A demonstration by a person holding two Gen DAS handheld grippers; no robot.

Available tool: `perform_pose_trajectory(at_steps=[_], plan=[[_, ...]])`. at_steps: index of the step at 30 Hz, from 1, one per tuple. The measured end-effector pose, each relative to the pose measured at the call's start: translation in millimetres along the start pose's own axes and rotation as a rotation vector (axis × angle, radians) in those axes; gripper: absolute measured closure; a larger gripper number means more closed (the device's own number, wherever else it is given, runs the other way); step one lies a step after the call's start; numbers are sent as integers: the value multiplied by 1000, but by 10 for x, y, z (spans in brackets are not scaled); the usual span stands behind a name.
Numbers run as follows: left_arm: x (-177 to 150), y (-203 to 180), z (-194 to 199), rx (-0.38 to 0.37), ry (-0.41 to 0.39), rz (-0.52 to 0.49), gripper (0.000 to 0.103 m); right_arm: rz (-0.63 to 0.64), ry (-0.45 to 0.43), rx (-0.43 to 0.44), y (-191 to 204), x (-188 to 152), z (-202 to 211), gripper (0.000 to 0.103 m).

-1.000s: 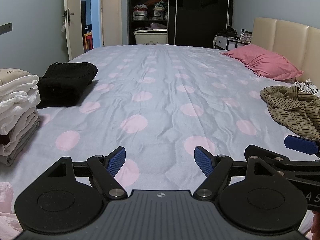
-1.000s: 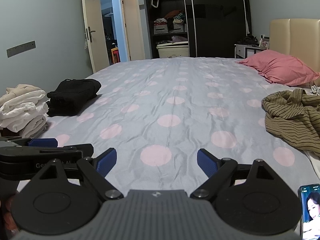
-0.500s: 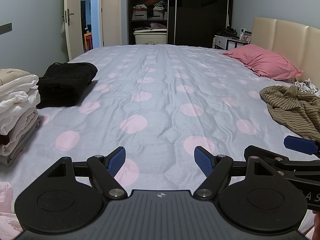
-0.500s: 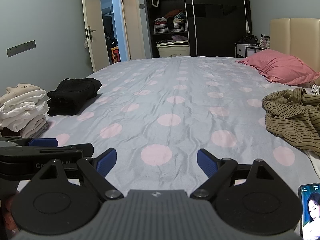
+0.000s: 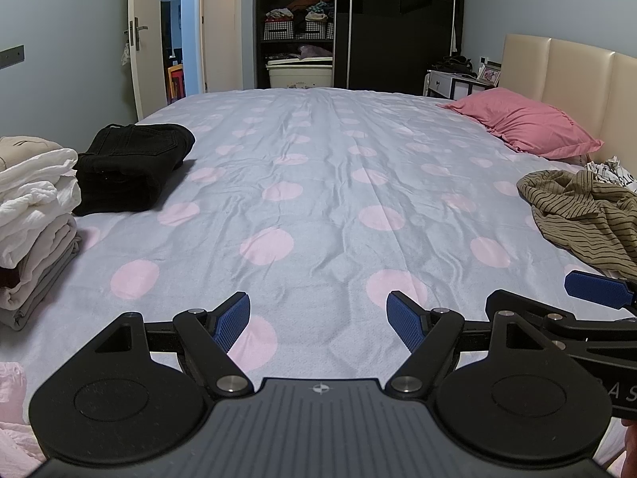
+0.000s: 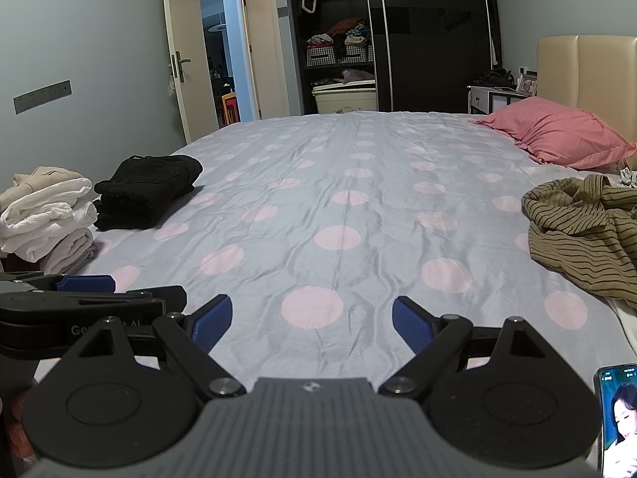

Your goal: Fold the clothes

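A crumpled olive striped garment (image 5: 589, 219) (image 6: 585, 235) lies at the right side of the bed. Folded black trousers (image 5: 131, 163) (image 6: 147, 189) sit at the far left, beside a stack of folded white and beige clothes (image 5: 32, 215) (image 6: 47, 215). My left gripper (image 5: 318, 324) hovers open over the near edge of the dotted bedsheet (image 5: 318, 183), nothing between its blue pads. My right gripper (image 6: 312, 324) is open too, level with it and to its right. Each gripper shows at the edge of the other's view.
A pink pillow (image 5: 525, 123) lies against the beige headboard (image 5: 573, 75). A phone (image 6: 617, 418) with a lit screen lies at the near right. Pink cloth (image 5: 12, 418) sits at the near left corner. A dark wardrobe (image 5: 358, 20) and an open door (image 5: 143, 40) stand beyond the bed.
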State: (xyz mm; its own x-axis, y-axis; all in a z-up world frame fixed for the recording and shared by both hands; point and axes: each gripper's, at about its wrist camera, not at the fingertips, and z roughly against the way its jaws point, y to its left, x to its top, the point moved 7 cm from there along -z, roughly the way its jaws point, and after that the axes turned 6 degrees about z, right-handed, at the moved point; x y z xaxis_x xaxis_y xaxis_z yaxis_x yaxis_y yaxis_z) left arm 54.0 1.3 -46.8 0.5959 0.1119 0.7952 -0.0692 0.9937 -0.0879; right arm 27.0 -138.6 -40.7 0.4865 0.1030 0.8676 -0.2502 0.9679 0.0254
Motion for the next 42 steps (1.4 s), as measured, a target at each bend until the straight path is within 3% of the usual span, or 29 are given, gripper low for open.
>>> perform_pose_trajectory(at_steps=[13, 21, 33, 37, 42], plan=[[-23, 2, -77, -9, 28, 8, 28, 37, 48, 29, -34, -10, -85, 15], [50, -52, -239, -13, 57, -4, 28, 53, 140, -23, -616, 77, -257, 34], [150, -191, -555, -17, 92, -9, 28, 167, 244, -457, -2668, 235, -407, 33], [147, -191, -698, 1, 106, -21, 28, 211, 257, -557, -3179, 242, -449, 24], [91, -177, -868, 26, 136, -42, 28, 255, 289, -631, -3674, 269, -679, 21]])
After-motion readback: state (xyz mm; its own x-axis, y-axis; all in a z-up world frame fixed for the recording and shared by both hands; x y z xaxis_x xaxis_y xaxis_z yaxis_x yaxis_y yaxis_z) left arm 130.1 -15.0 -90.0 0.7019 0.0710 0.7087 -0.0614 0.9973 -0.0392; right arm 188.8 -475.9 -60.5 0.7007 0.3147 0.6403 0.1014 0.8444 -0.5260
